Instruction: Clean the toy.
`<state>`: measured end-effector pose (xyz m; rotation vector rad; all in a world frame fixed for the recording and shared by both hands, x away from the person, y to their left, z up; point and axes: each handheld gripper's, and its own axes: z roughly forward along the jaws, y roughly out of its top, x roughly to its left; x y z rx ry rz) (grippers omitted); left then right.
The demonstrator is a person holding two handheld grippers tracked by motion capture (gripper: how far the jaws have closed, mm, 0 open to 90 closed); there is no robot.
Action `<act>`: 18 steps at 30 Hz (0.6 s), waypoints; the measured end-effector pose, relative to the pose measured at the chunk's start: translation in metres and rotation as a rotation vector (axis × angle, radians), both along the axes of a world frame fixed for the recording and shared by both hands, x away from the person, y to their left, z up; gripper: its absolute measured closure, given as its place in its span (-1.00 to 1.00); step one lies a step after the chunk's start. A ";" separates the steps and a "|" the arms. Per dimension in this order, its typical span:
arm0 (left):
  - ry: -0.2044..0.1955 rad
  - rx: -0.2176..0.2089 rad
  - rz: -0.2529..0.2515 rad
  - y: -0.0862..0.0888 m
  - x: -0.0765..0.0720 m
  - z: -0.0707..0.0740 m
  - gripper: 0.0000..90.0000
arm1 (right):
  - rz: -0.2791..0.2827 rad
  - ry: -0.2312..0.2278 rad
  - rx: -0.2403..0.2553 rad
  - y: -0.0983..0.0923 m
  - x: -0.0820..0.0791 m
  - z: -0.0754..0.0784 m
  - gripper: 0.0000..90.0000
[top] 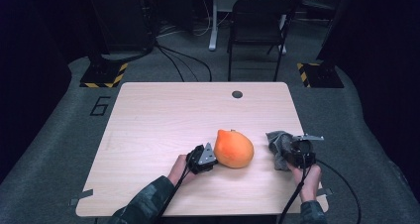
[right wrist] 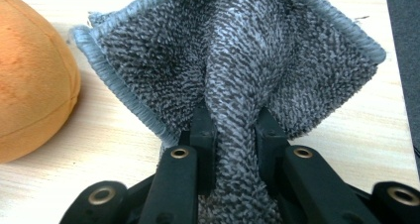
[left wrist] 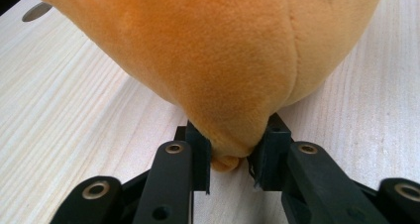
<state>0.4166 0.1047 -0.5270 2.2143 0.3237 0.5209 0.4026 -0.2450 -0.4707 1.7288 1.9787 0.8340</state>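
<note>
On the near half of the wooden table, the left gripper pinches the orange plush fruit to steady it, while the right gripper, jaws clamped on a bunched grey cloth, brings it alongside, apparently for wiping.

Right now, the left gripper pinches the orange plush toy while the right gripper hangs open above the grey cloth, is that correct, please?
Not quite. The left gripper does pinch the orange plush toy, but the right gripper is not open above the grey cloth: its jaws are shut on a bunched fold of it, as the right gripper view shows.
</note>
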 end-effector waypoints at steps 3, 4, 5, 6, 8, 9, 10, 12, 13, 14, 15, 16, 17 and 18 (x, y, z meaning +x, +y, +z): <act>0.030 -0.040 -0.002 0.002 0.001 0.002 0.67 | -0.003 0.002 0.002 0.001 0.000 0.001 0.68; 0.047 -0.048 -0.002 0.003 0.002 0.002 0.67 | -0.008 0.007 0.009 0.001 0.000 0.001 0.68; 0.059 -0.058 0.002 0.004 0.003 0.003 0.67 | -0.003 -0.002 0.005 -0.001 0.001 0.001 0.68; 0.088 -0.076 0.004 0.004 0.004 0.004 0.67 | -0.004 -0.004 0.008 -0.002 0.001 0.001 0.67; 0.115 -0.101 0.002 0.005 0.005 0.009 0.67 | -0.008 -0.003 0.015 -0.005 -0.001 0.002 0.67; 0.136 -0.113 0.000 0.005 0.005 0.012 0.67 | -0.021 0.002 0.023 -0.005 -0.002 0.002 0.67; 0.152 -0.136 0.005 0.006 0.004 0.016 0.67 | -0.016 -0.005 0.021 -0.007 -0.001 0.002 0.67; 0.183 -0.156 -0.002 0.006 0.002 0.023 0.67 | -0.013 -0.009 0.015 -0.009 -0.001 0.001 0.67; 0.197 -0.173 -0.004 0.007 0.001 0.027 0.67 | -0.014 -0.008 0.018 -0.009 -0.001 0.001 0.67; 0.213 -0.183 -0.005 0.007 -0.001 0.030 0.67 | -0.017 -0.009 0.018 -0.009 -0.001 0.001 0.67; 0.226 -0.196 -0.002 0.008 -0.003 0.034 0.67 | -0.020 -0.005 0.020 -0.008 -0.002 0.002 0.67; 0.242 -0.205 -0.002 0.009 -0.004 0.038 0.67 | -0.019 -0.008 0.022 -0.008 -0.002 0.003 0.67; 0.255 -0.213 0.005 0.009 -0.004 0.040 0.67 | -0.018 -0.011 0.017 -0.007 -0.002 0.003 0.67; 0.275 -0.224 0.011 0.010 -0.005 0.043 0.67 | -0.020 -0.009 0.017 -0.007 -0.002 0.003 0.67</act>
